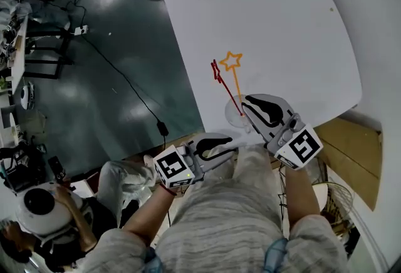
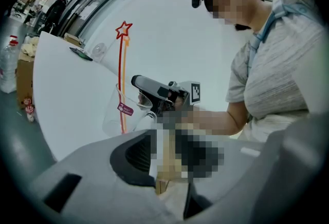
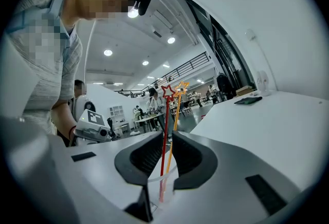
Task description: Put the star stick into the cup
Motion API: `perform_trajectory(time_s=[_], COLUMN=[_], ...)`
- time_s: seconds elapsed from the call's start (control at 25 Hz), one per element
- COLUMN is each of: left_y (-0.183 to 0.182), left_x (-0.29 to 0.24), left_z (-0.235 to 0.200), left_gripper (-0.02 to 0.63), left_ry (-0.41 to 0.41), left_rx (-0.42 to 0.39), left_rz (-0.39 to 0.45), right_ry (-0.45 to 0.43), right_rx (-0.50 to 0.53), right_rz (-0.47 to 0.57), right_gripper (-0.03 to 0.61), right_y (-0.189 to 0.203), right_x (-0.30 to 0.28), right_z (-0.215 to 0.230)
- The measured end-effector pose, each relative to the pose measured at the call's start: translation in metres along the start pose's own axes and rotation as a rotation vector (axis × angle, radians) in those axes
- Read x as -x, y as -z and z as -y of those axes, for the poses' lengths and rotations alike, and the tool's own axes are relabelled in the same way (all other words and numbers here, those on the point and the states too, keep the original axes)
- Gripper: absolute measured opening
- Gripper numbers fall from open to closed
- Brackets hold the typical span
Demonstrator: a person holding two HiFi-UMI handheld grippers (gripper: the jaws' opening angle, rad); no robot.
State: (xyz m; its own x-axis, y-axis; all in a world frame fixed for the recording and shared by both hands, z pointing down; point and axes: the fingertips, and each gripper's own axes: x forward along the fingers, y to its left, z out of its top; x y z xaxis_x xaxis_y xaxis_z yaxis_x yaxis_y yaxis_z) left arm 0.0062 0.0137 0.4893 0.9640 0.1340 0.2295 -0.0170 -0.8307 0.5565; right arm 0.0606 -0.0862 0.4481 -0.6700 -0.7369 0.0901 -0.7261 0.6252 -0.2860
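**R gripper (image 3: 165, 141) at cup (image 1: 235, 116), star sticks (image 1: 236, 85) in.**
R jaws barely parted round sticks; L gripper (image 1: 232, 148) released, empty. Widen R, back out straight, don't tip cup.

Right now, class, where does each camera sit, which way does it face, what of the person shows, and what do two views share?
Head view: on the head, facing steeply down at the table edge; forearms, left gripper and right gripper show.
Left gripper view: on that gripper, facing the cup and right gripper; torso shows.
Right gripper view: on that gripper, facing the cup; torso and left gripper show.
Shared: all three see the star sticks.
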Motion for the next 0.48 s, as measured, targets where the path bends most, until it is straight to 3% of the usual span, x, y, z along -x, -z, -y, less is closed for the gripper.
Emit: perform_trajectory(time_s=[0.48], left_y=[-0.008], left_x=[-0.007], left_z=[0.008], left_gripper=[0.12], left_ry=[0.018], left_rx=[-0.008], left_rz=[0.015], right_ry=[0.017], right_rx=[0.013], right_rz=[0.021], right_gripper=[0.021], right_y=[-0.02], right_x=[0.013], right_z=[-0.01])
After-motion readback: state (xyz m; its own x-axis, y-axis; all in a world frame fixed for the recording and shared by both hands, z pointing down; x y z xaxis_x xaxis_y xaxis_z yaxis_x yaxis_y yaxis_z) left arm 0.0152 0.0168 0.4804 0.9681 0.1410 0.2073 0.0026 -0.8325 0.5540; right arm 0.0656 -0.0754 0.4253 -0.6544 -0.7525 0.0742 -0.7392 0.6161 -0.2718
